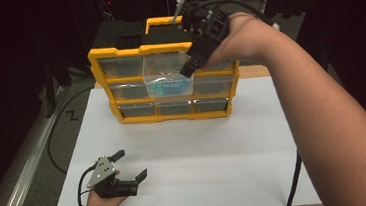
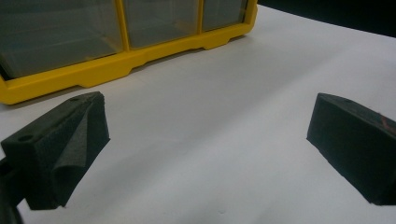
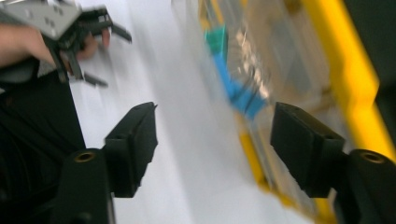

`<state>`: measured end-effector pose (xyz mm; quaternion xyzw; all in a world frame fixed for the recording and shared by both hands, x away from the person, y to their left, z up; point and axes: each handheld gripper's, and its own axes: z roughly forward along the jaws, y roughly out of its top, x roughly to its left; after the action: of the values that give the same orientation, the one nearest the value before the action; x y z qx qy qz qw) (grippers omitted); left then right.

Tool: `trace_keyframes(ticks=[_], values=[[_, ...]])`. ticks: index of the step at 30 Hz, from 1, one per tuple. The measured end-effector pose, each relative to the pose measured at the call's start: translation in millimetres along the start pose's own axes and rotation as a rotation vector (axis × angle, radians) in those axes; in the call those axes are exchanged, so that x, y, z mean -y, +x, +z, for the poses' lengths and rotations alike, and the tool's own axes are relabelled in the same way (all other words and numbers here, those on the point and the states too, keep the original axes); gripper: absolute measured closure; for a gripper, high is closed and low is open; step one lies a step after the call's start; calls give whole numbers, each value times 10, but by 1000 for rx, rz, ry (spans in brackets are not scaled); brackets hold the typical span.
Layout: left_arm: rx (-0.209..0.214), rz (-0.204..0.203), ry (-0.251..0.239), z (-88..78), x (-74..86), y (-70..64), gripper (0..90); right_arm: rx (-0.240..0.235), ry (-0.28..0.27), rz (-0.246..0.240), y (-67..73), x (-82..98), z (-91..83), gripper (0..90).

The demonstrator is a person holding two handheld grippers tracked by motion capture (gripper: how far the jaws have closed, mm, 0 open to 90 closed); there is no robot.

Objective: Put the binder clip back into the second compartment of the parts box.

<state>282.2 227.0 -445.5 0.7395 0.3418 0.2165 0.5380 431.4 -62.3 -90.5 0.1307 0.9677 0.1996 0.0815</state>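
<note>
Your work piece is the organizer (image 1: 116, 52), a yellow-framed plastic cabinet with a black top and a yellow carry handle. It stands at the far end of the white surface (image 1: 225, 149). Its front holds three rows of clear, box-shaped drawers with smooth, glossy walls.

The middle drawer (image 1: 168, 81) is pulled out toward you and stands proud of the frame. Through its clear walls you see blue and green pieces (image 1: 168, 88) lying on the bottom; their exact shape cannot be told. In the right gripper view the same colours show as a blurred teal and blue streak behind the clear plastic. The contents of the other drawers cannot be told.

Your right tongs (image 1: 189, 68) hang over the right rim of the open drawer, pointing down. The jaws stand apart, with nothing between the black, blocky foam pads (image 3: 306, 144).

Your left tongs (image 1: 127, 164) rest low over the near left part of the surface, well apart from the organizer. The jaws are spread wide and hold nothing. Their pads (image 2: 70, 149) are matte, dark, wedge-shaped foam.

The surface is flat, smooth and matte white.
</note>
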Motion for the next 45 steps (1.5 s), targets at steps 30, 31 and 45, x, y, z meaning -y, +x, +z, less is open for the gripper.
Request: trace_keyframes(ticks=[30, 31, 45], values=[[-18, -3, 21, 21, 1, 9, 3, 3, 111, 288, 334, 2426, 1975, 2], [-18, -3, 20, 22, 1, 8, 3, 3, 94, 306, 345, 2468, 2021, 2], [-20, -18, 20, 16, -2, 11, 3, 172, -618, 519, 667, 3174, 2154, 2]])
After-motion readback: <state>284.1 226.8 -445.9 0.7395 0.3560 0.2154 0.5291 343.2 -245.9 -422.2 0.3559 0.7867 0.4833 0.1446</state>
